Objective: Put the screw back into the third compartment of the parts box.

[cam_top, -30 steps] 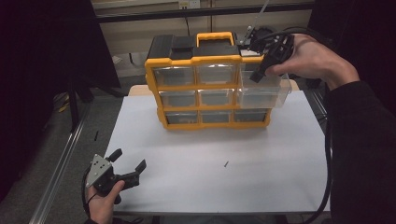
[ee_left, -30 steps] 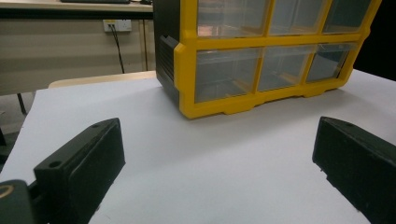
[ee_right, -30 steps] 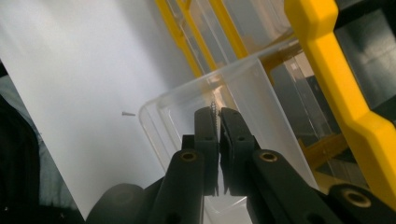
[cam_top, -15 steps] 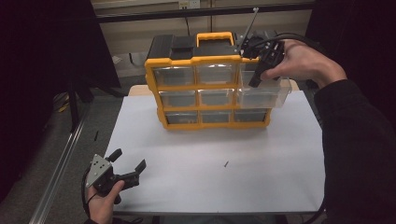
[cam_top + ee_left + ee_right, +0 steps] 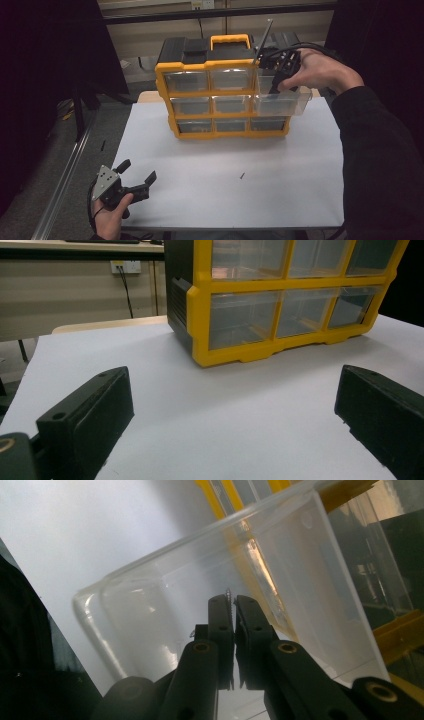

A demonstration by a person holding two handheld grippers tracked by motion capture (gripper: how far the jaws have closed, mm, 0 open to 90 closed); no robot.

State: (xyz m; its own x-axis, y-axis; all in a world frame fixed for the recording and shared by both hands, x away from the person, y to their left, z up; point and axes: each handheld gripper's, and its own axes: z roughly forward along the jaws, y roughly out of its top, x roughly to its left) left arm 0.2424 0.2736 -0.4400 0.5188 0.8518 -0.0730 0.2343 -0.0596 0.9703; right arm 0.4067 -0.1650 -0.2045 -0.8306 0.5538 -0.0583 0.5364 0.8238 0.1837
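A yellow and black drawer cabinet point(image 5: 220, 90) stands at the back of the white table point(image 5: 210, 200). Its clear middle-right drawer point(image 5: 281, 104) is pulled out. My right gripper point(image 5: 276, 86) points down into that drawer's open top, shut on a small dark screw point(image 5: 229, 599) whose tip pokes out past the fingertips, over the clear drawer point(image 5: 210, 595). At the table's front left corner my left gripper point(image 5: 137, 171) rests low and open, nothing between its fingers point(image 5: 90, 415); it faces the cabinet point(image 5: 280, 305).
Another small dark screw point(image 5: 242, 175) lies loose on the table in front of the cabinet. The other drawers are pushed in. A metal rail point(image 5: 65, 180) runs along the table's left side, with dark floor beyond.
My right hand has come down and a little to the left, bringing the gripper from above the cabinet's top corner into the open drawer. The left gripper has not moved.
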